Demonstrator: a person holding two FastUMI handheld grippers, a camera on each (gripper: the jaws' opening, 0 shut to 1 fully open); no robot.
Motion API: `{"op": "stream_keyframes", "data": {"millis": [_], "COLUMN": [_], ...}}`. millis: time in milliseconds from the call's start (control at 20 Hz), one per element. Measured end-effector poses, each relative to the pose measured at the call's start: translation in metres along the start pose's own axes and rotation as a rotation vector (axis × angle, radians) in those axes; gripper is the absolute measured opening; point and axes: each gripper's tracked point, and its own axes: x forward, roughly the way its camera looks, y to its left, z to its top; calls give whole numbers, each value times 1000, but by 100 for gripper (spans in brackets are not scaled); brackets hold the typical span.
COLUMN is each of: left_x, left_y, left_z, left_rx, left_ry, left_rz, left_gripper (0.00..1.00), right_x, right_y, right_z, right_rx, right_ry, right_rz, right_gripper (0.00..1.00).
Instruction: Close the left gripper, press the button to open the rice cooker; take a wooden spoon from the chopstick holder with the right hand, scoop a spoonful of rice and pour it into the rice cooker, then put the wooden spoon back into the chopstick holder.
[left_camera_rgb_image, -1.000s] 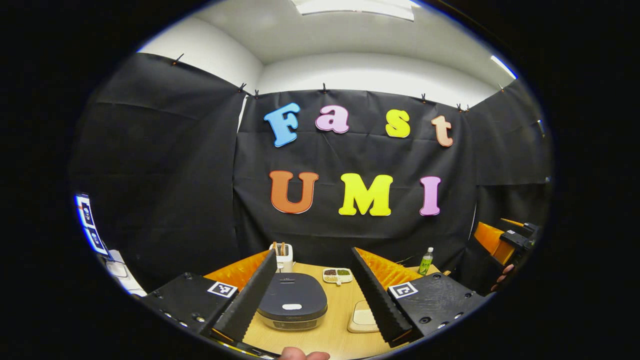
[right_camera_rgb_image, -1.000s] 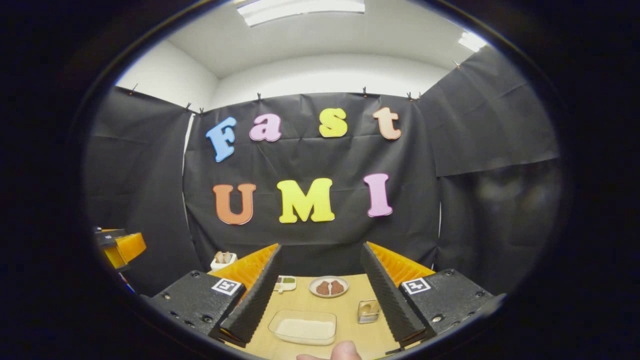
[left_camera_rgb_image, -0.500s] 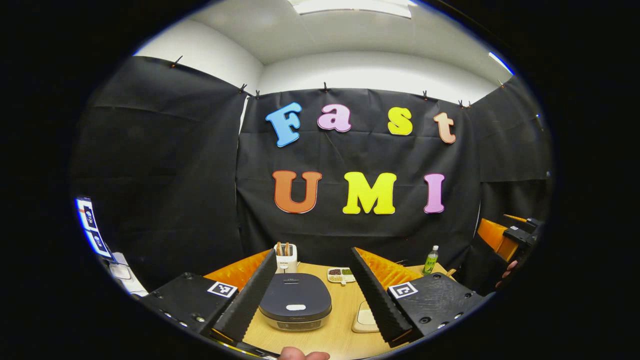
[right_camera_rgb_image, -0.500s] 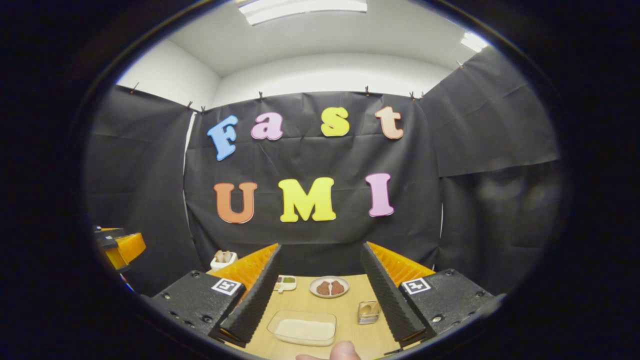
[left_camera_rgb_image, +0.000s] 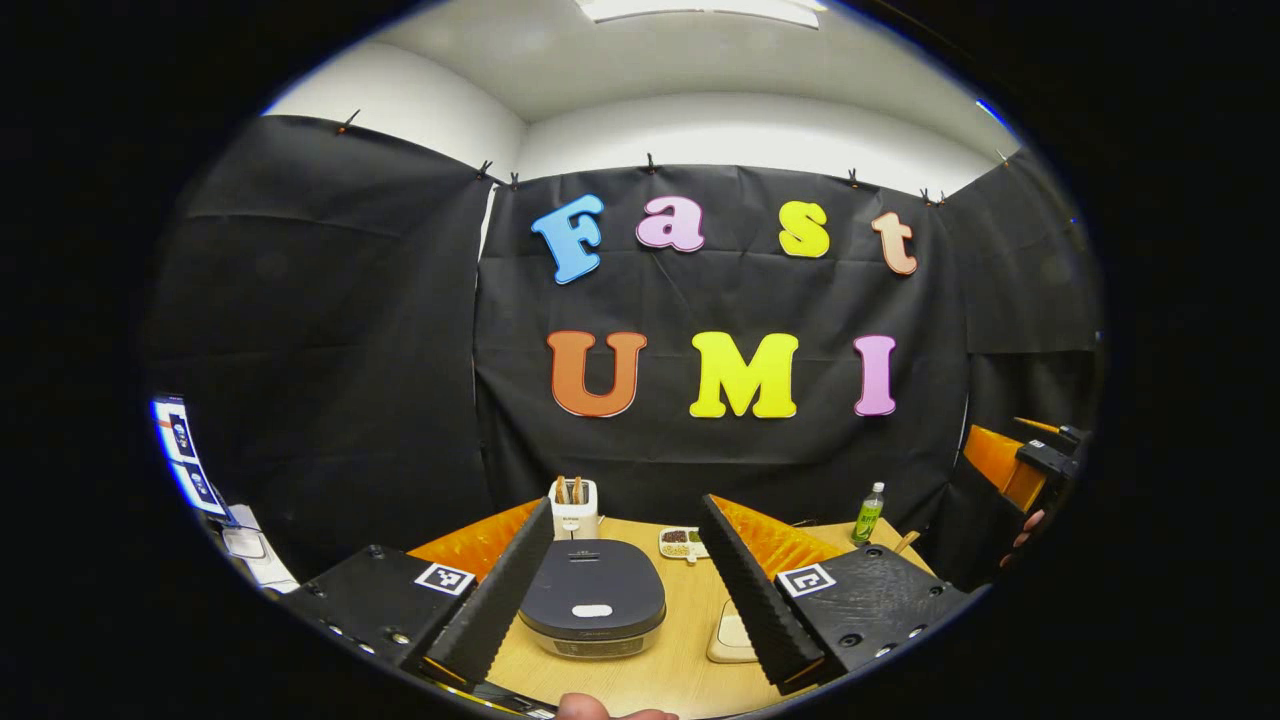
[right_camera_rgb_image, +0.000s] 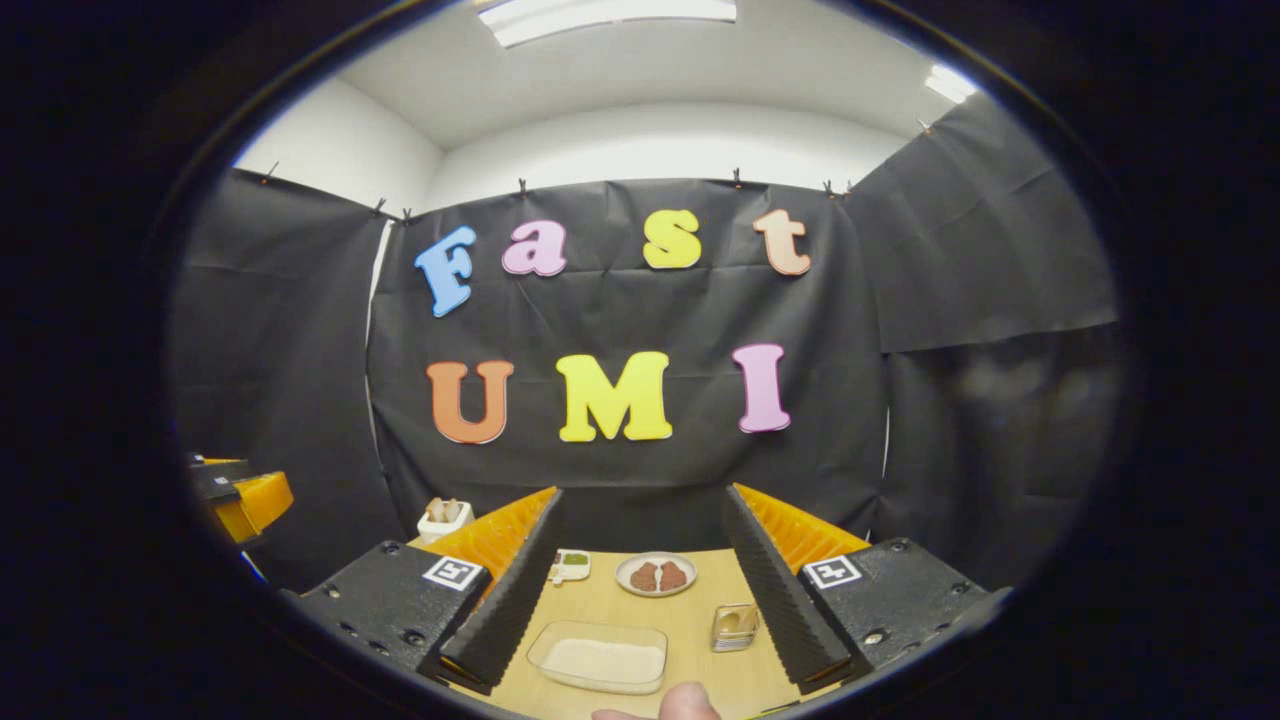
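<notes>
The left gripper (left_camera_rgb_image: 625, 600) stands wide open, holding nothing, above the near edge of the wooden table (left_camera_rgb_image: 690, 665). The rice cooker (left_camera_rgb_image: 594, 605) sits straight ahead and below it, framed between its two spread fingers, lid down. The pale button (left_camera_rgb_image: 592, 610) lies on the near part of the lid — so the coming move looks like closing the jaws first, then going forward and down onto that spot. Behind the cooker, at the far side, the white chopstick holder (left_camera_rgb_image: 575, 508) stands upright with wooden handles poking straight up.

The right gripper (right_camera_rgb_image: 640, 605) is also spread open and empty. Its own view has a clear tray of rice (right_camera_rgb_image: 598, 658) directly in front, with the chopstick holder (right_camera_rgb_image: 444, 518) off to the far left — a leftward reach across for the spoon.
</notes>
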Motion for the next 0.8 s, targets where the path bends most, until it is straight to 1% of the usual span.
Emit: {"op": "stream_keyframes", "data": {"millis": [200, 300, 450, 550, 600, 650, 700, 750, 800], "left_x": [7, 14, 20, 27, 30, 33, 37, 42, 46], "left_y": [-2, -4, -8, -10, -10, -12, -14, -15, -15], "left_z": [-11, -18, -26, -30, -34, -37, -41, -45, -49], "left_rx": [12, 17, 13, 16, 5, -11, -23, -24, -17], "left_ry": [41, 57, 88, 101, 119, 135, 155, 169, 180], "left_rz": [12, 18, 24, 24, 22, 19, 17, 19, 22], "left_gripper": [95, 95, 95, 95, 84, 95, 84, 67, 71], "right_x": [8, 14, 25, 34, 37, 42, 47, 52, 58], "right_y": [-11, -17, -17, -23, -27, -30, -33, -35, -38], "right_z": [-6, -8, -18, -17, -17, -18, -20, -23, -28], "right_rx": [2, -16, -29, -20, -16, -11, -7, -4, 1], "right_ry": [2, -7, 16, 16, 15, 12, 12, 21, 33], "right_rz": [-10, -17, 0, -2, -6, -9, -10, -8, -7], "right_gripper": [100, 99, 100, 100, 100, 100, 100, 100, 100]}}
